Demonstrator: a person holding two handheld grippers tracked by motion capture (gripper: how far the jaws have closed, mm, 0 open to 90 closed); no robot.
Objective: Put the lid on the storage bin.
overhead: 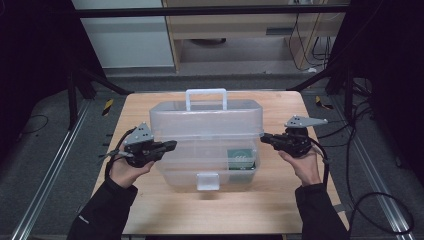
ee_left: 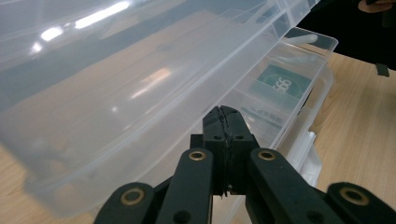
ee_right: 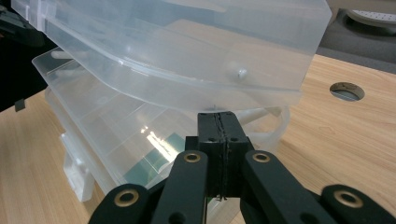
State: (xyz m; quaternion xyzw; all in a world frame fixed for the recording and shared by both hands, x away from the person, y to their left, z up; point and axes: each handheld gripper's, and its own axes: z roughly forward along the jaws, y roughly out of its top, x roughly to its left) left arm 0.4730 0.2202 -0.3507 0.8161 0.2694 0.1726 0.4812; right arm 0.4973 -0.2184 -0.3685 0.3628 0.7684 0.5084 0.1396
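Observation:
A clear plastic storage box [overhead: 200,167] stands in the middle of the wooden table [overhead: 280,205]. Its lid [overhead: 205,120], with a white handle [overhead: 206,97], is lifted partway off the base. A green packet [overhead: 241,159] lies inside at the right, and it also shows through the wall as the green packet [ee_left: 285,83] and the green packet [ee_right: 161,161]. My left gripper [overhead: 174,145] is shut at the box's left side, its tips [ee_left: 223,112] under the raised lid's edge with nothing between them. My right gripper [overhead: 263,138] is shut at the right side, its tips [ee_right: 218,116] just beneath the lid's rim.
A white latch [overhead: 207,181] hangs at the box's front. There is a round hole [ee_right: 346,91] in the tabletop to the right of the box. Black frame posts and cables stand around the table, and bare wood lies in front of the box.

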